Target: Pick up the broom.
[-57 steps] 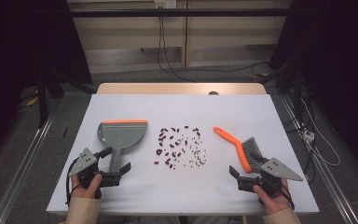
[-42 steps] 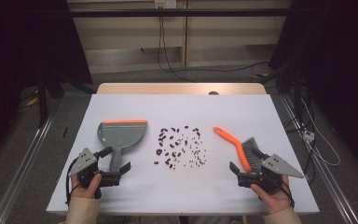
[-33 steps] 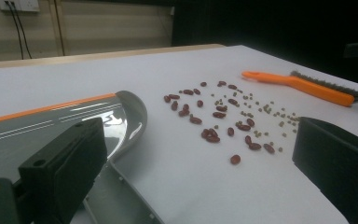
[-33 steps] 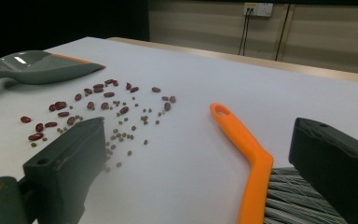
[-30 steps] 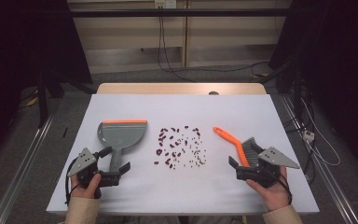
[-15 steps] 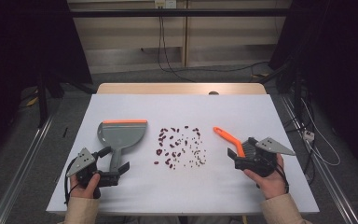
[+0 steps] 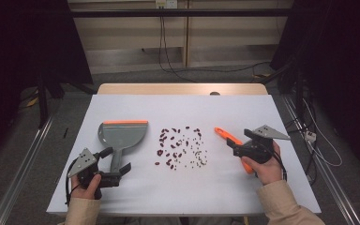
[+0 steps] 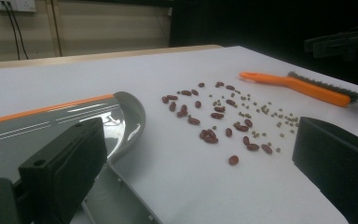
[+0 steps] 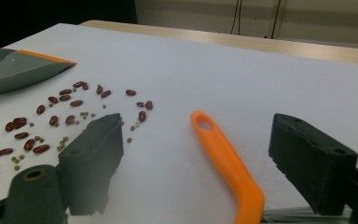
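The right claw point(image 7: 234, 146) is hovering over the orange brush point(image 7: 228, 137) at the right of the white desk point(image 7: 187, 197), with its jaws standing on either side of the handle. In the right gripper view the orange handle point(image 9: 223, 158) is running up between the two black jaws with white desk showing on both sides of it, so the pads are not pressing on it. The jaws have just been closing, yet they are standing spread around the handle, and the brush is lying flat on the desk with its bristles at the near end under the gripper.

The left claw point(image 7: 118, 168) is resting at the near left of the desk, spread, with its jaws on either side of the handle of the grey dustpan point(image 7: 123, 136). In the left gripper view the dustpan point(image 8: 70, 119) is lying just beyond the left jaw, its orange-edged lip pointing to the far side.

Between dustpan and brush, red beans point(image 7: 180, 147) and smaller greenish ones are lying scattered over the middle of the desk, apart from both tools.
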